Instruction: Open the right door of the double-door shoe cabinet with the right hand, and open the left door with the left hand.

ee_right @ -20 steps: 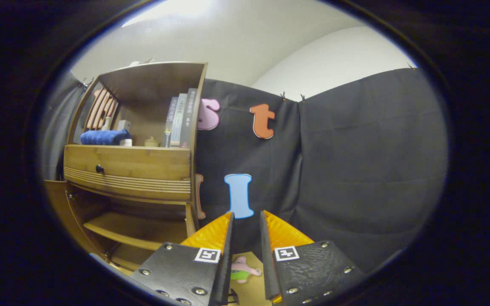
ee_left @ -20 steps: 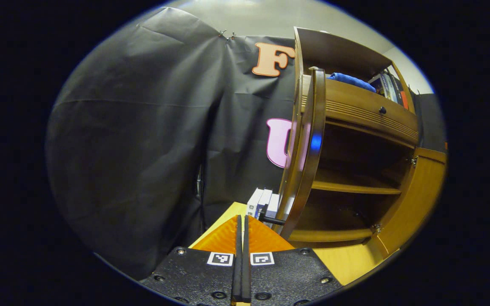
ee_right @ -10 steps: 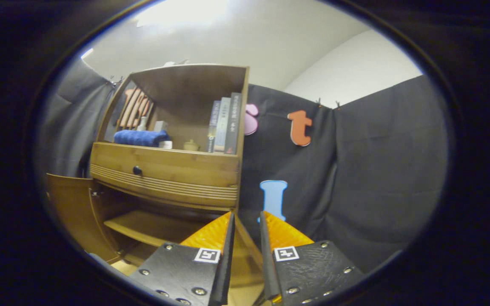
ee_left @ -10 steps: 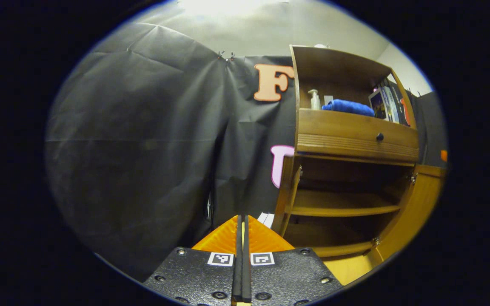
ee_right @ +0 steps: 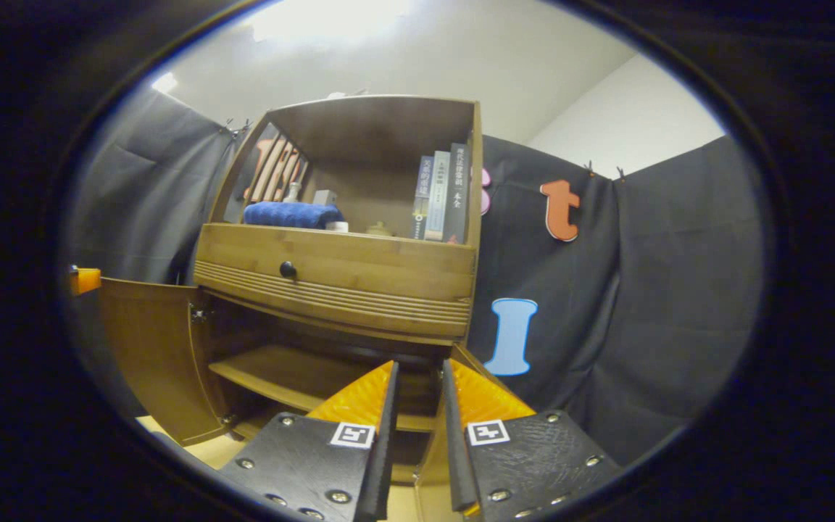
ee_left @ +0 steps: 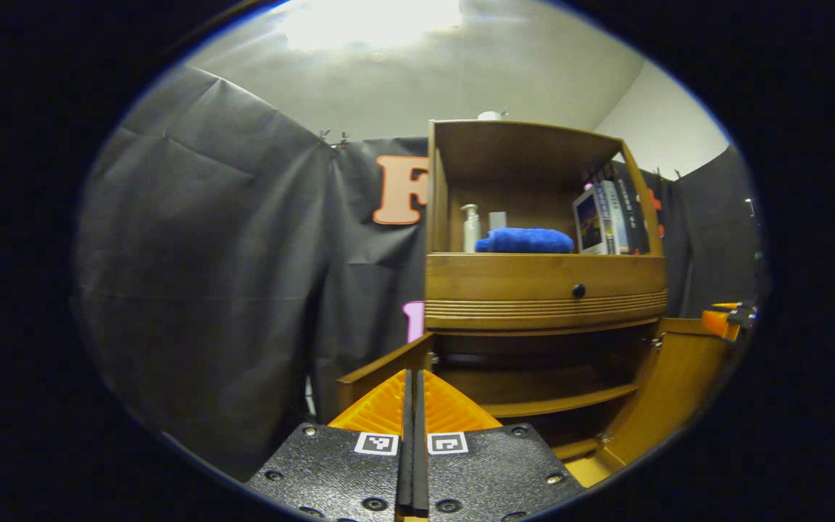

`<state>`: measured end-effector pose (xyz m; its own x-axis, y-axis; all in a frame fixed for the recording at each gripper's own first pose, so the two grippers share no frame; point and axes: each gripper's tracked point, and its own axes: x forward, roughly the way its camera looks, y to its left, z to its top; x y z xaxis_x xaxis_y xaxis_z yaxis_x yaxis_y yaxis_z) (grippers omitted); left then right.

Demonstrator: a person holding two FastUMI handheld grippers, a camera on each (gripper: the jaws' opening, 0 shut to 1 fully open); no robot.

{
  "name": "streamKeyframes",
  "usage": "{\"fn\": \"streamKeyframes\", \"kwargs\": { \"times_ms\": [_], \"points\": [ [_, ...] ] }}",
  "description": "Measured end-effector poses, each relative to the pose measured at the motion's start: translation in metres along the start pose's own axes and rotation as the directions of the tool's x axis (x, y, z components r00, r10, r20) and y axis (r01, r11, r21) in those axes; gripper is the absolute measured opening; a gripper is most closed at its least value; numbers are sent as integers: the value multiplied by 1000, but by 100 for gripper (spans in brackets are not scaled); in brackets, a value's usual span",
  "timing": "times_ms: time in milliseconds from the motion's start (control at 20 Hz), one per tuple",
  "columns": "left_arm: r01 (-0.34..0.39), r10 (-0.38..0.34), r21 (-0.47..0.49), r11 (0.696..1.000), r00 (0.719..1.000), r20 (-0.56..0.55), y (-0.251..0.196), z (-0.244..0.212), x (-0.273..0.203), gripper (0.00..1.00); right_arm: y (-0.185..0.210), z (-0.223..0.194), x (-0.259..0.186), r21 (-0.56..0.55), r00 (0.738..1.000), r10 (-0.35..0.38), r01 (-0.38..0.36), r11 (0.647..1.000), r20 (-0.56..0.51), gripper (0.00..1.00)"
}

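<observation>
The wooden shoe cabinet [ee_left: 544, 286] stands with both lower doors swung wide. In the left gripper view, the left door [ee_left: 381, 365] shows its top edge just beyond my left gripper [ee_left: 412, 373], whose fingers are pressed together on nothing. The right door [ee_left: 682, 380] hangs out at the right, with the other gripper's tip [ee_left: 723, 319] above it. In the right gripper view, the left door [ee_right: 153, 351] stands out at the left. The right door [ee_right: 477, 360] shows edge-on behind my right gripper [ee_right: 419, 366], which is open by a narrow gap.
A drawer with a dark knob [ee_right: 288, 270] sits above the open compartment and its inner shelf [ee_right: 294, 377]. On top lie a blue towel [ee_left: 526, 239], a bottle [ee_left: 470, 226] and several books [ee_right: 439, 196]. Black cloth walls surround the cabinet.
Both views have drawn back and turned to face the cabinet front. The left door, earlier close and edge-on before the left gripper, now lies lower and farther off. Finger gaps are unchanged.
</observation>
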<state>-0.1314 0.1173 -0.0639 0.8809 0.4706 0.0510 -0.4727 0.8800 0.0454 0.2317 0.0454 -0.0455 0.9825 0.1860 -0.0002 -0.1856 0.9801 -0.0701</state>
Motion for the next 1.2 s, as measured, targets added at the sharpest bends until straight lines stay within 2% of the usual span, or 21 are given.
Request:
{"fn": "streamKeyframes", "kwargs": {
  "times_ms": [100, 250, 350, 450, 600, 800, 850, 900, 950, 1000, 1050, 1100, 1200],
  "points": [
    [65, -65, -24, 998, 998, -2, -19, -1, 1, 0, 20, -2, -2, 50, 999, 48, -47, 998, -6, 32],
    [143, -143, -30, 989, 990, -8, -43, -1, 0, 0, 38, -6, -7, 92, 997, 75, -73, 993, -20, 32],
    [172, -172, -31, 985, 985, -6, -53, -3, 3, 0, 46, -7, -11, 102, 997, 75, -73, 992, -21, 35],
    [229, -230, -62, 971, 973, -13, -72, -6, 3, 1, 58, -12, -15, 128, 996, 82, -77, 989, -28, 33],
    [306, -309, -80, 949, 950, -37, -92, -11, -5, 1, 76, -22, -22, 225, 994, 99, -85, 971, -51, 33],
    [350, -352, -62, 935, 936, -27, -103, -11, -5, 1, 75, -36, -29, 266, 992, 87, -62, 962, -86, 32],
    [355, -357, -59, 933, 934, -23, -105, -11, -4, 6, 70, -38, -31, 259, 993, 72, -46, 965, -90, 33],
    [356, -357, -50, 933, 934, -17, -106, -11, -4, 1, 66, -39, -32, 254, 994, 58, -33, 967, -92, 34],
    [357, -358, -42, 933, 934, -12, -105, -11, -4, 1, 63, -39, -33, 253, 995, 46, -21, 967, -92, 29],
    [374, -374, -41, 927, 927, -6, -109, -11, -6, 1, 58, -39, -34, 255, 995, 31, -7, 967, -90, 29],
    [388, -388, -49, 920, 921, 5, -112, -10, -8, 5, 53, -39, -37, 256, 996, 14, 9, 967, -88, 29],
    [402, -402, -60, 914, 916, 15, -120, -9, -10, 19, 49, -38, -37, 258, 997, 2, 19, 966, -82, 31],
    [421, -422, -79, 904, 907, 4, -128, -13, -14, 59, 48, -33, -43, 263, 997, -7, 25, 964, -71, 55]
  ]
}}
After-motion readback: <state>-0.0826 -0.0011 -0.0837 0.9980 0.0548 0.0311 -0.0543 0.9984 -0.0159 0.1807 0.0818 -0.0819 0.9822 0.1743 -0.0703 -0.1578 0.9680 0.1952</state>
